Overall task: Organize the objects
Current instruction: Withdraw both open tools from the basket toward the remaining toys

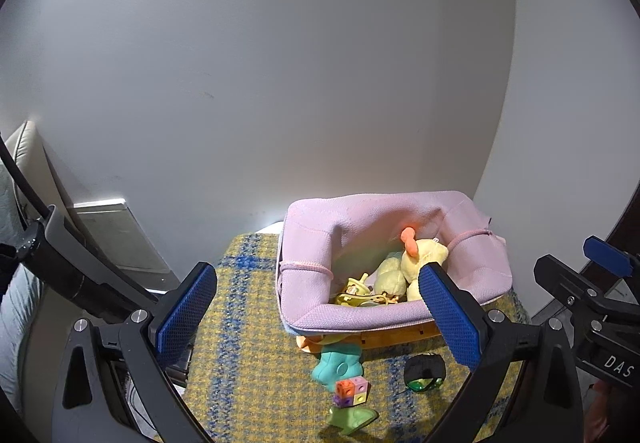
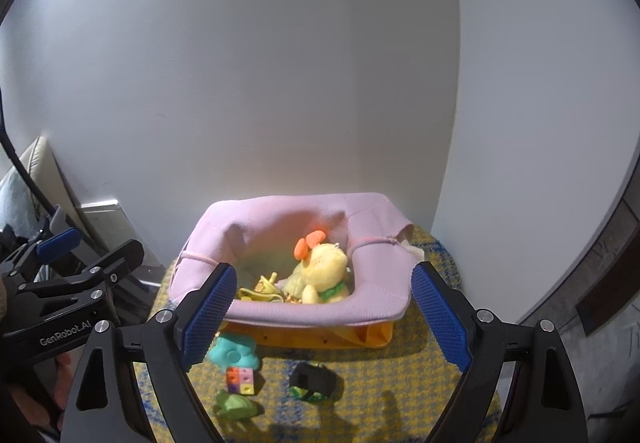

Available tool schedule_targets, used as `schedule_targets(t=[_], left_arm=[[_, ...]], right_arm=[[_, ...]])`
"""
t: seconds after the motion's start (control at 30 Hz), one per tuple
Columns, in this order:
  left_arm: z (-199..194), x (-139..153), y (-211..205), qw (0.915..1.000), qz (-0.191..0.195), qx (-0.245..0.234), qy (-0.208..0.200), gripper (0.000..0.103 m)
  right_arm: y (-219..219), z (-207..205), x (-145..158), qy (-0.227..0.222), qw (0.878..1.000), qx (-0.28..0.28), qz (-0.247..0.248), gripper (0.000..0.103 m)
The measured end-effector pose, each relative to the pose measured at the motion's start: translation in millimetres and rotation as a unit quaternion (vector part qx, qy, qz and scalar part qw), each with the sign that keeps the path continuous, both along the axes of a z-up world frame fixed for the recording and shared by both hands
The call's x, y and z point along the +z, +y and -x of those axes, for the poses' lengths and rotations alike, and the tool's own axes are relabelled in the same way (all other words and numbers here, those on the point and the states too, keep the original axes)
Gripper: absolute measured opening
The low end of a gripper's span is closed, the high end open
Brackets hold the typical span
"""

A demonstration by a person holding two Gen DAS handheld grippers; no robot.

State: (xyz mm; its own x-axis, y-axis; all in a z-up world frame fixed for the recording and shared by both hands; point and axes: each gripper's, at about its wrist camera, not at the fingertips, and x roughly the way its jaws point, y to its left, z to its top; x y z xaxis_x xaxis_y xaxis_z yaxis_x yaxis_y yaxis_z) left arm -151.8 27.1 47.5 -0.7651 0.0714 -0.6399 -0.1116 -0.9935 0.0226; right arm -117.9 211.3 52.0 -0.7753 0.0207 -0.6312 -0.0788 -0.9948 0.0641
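On a yellow plaid cloth point(image 2: 400, 375), one pink basket point(image 2: 312, 315) holding one yellow plush point(image 2: 324, 267), four small toys in front, left tool point(image 1: 316, 307) and right tool point(image 2: 320, 315) both wide, empty.

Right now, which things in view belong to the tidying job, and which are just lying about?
Job:
- pink fabric basket
- yellow plush duck inside it
- teal flower-shaped toy
- multicoloured block cube
- green flat toy
- black-and-green toy

Lying about:
- yellow-and-blue plaid cloth
- grey wall
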Motion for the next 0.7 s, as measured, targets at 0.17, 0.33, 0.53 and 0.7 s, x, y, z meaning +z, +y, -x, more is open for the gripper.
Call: schedule_targets(t=[0.17, 0.33, 0.53, 0.7], left_arm=[[-12, -2, -2, 1.0, 0.0, 0.004, 0.003, 0.103], [-22, -9, -3, 1.0, 0.001, 0.007, -0.001, 0.103], [-34, -22, -3, 0.9999, 0.008, 0.006, 0.0, 0.103], [-42, -36, -4, 0.9999, 0.01, 0.007, -0.005, 0.103]], right_arm=[[-1, -12, -3, 0.0, 1.0, 0.001, 0.001, 0.089], [-2, -24, -11, -0.003, 1.0, 0.0, 0.003, 0.089], [-3, -35, -31, -0.016, 1.0, 0.0, 0.008, 0.089], [-4, -41, -47, -0.026, 1.0, 0.001, 0.006, 0.089]])
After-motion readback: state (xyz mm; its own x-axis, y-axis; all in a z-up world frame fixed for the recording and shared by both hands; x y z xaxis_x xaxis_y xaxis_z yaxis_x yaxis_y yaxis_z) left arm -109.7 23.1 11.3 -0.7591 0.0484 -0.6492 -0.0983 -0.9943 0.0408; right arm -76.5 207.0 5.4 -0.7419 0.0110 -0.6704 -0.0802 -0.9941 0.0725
